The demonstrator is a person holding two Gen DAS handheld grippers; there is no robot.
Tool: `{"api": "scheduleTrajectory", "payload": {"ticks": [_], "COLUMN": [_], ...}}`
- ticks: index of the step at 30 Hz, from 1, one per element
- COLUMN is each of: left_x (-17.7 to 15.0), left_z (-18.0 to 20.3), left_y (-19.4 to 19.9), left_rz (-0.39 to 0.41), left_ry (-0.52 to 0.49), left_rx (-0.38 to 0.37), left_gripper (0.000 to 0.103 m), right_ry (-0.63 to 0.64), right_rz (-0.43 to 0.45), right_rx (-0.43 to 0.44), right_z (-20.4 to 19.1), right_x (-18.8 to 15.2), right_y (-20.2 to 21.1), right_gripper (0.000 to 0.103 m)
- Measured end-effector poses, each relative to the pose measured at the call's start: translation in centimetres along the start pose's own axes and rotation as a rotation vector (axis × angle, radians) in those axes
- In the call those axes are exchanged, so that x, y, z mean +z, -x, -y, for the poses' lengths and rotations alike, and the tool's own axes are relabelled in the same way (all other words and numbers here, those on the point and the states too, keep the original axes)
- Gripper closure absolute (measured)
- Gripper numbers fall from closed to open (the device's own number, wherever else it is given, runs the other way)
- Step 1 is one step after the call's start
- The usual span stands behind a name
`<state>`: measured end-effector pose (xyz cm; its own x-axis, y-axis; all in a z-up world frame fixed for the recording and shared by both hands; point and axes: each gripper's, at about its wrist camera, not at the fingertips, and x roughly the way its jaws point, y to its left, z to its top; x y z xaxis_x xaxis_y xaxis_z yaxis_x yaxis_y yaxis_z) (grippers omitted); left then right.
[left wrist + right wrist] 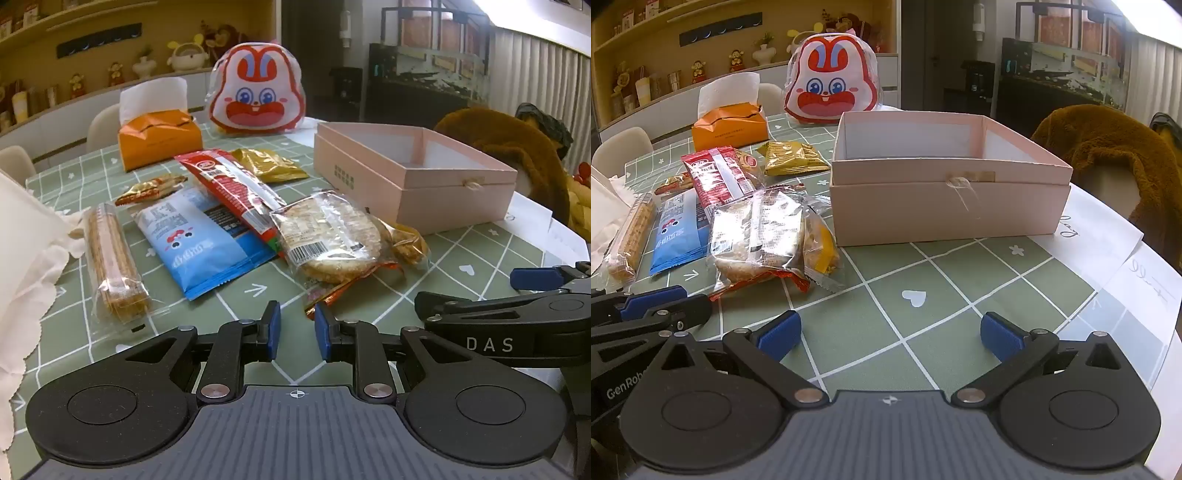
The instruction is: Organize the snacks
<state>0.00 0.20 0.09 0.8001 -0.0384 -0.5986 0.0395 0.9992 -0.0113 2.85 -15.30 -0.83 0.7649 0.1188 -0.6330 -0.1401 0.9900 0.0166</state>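
Several wrapped snacks lie in a heap on the green checked tablecloth [923, 266]. Among them are a clear-wrapped round cake [328, 236] [757, 236], a blue packet [207, 243] [677, 232], a red packet [232, 184] [716, 177], a biscuit stack [114, 266] [631, 232] and a yellow packet [269, 164] [792, 157]. An open, empty pink box [413, 173] [945, 199] stands to their right. My left gripper [297, 325] hovers just before the cake's wrapper, jaws nearly together and holding nothing. My right gripper [890, 332] is wide open over bare cloth in front of the box.
An orange tissue box [159, 138] and a rabbit-face bag [256, 96] stand behind the snacks. A brown plush [1108, 147] sits past the box at the right. White cloth [26, 258] lies at the left, and white paper sheets [1108, 236] lie along the table's right edge.
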Motion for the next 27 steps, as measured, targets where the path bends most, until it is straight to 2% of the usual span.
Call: {"api": "scheduleTrajectory", "payload": {"ticks": [27], "left_x": [-0.02], "left_z": [0.13], "left_y": [0.03], "left_rz": [0.0], "left_ry": [-0.014], "left_rx": [0.011], "left_gripper": [0.078], "right_ry": [-0.001], "right_rz": [0.0], "right_rx": [0.001], "right_z": [-0.02], "right_x": [0.0], "right_y": [0.0], "right_gripper": [0.0]}}
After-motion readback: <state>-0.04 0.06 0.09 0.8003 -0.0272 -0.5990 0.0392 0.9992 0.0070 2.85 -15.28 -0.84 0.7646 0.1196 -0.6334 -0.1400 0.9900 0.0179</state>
